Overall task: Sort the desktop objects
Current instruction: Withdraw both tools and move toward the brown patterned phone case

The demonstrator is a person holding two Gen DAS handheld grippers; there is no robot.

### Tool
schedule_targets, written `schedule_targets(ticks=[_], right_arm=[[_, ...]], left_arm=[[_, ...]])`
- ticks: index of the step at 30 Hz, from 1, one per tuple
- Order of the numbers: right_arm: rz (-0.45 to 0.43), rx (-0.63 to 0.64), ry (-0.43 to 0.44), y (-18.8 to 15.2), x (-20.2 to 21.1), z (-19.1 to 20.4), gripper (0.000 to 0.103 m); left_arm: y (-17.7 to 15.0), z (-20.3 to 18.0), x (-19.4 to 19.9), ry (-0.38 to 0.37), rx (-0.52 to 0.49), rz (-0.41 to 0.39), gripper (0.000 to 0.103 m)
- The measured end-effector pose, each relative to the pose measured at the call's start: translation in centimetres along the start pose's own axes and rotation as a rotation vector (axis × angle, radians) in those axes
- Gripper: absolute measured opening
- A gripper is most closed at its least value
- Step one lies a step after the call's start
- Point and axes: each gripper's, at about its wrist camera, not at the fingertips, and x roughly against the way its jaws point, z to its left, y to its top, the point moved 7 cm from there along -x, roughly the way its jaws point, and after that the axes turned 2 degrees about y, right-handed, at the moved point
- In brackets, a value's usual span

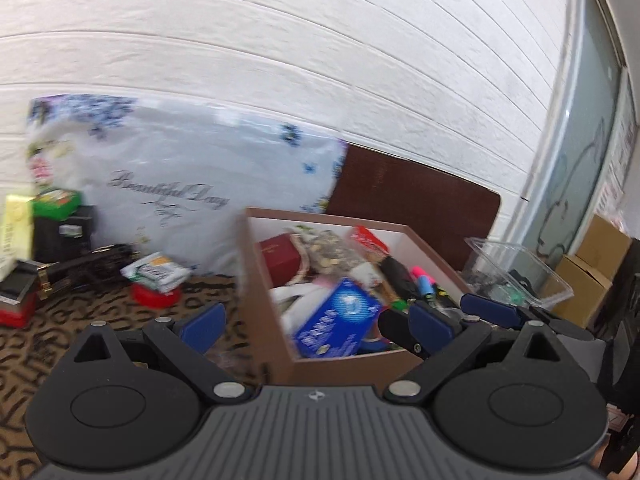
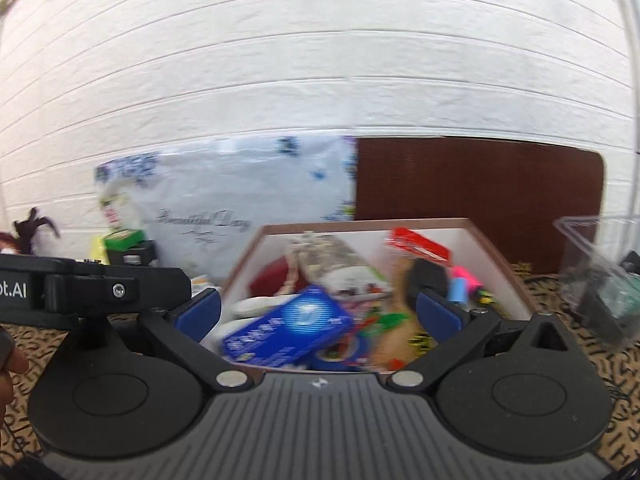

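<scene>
Your brown box [image 1: 340, 364] sits open on the patterned cloth, crammed full: a blue packet [image 1: 340, 320] tilted at the front, a dark red case [image 1: 280, 256] behind, a red pack [image 1: 368, 240] at the back, highlighters [image 1: 424, 280] at right

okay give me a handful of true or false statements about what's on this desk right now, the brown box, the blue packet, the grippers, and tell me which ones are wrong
1. The brown box stands open with many items inside. True.
2. The blue packet lies on the patterned cloth outside the box. False: it lies inside the box, near its front wall.
3. The left hand-held gripper is shut on the blue packet. False: its fingers are spread wide and hold nothing.
4. The right hand-held gripper is open and empty. True.
5. A clear plastic container stands to the right of the box. True.
6. The floral bag behind the box lies flat on the table. False: it stands upright before the white wall.
</scene>
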Motion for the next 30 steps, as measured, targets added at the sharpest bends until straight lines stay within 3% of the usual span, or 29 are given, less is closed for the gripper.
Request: schedule_targets(ticks=[7,14,20,30], right_arm=[[0.026,0.094,0.182,-1.4,-1.8,8.6,0.101],[0.080,0.187,0.291,-3.5,-4.2,15.2,0.101],[0.104,0.225,0.296,-4.1,-8.5,17.8,0.101],[0.119,0.193,0.229,-4.0,-16.3,19.3,0.101]], left_arm=[[-1.5,7.6,3.8,0.124,0.041,-0.008,0.101],[-2.0,13.5,3.4,0.172,0.104,0.005,0.100],[-1.1,17.2,0.3,0.196,0.114,0.001,0.098],[1.4,21.5,-6.4,0.216,0.076,0.034,0.091]])
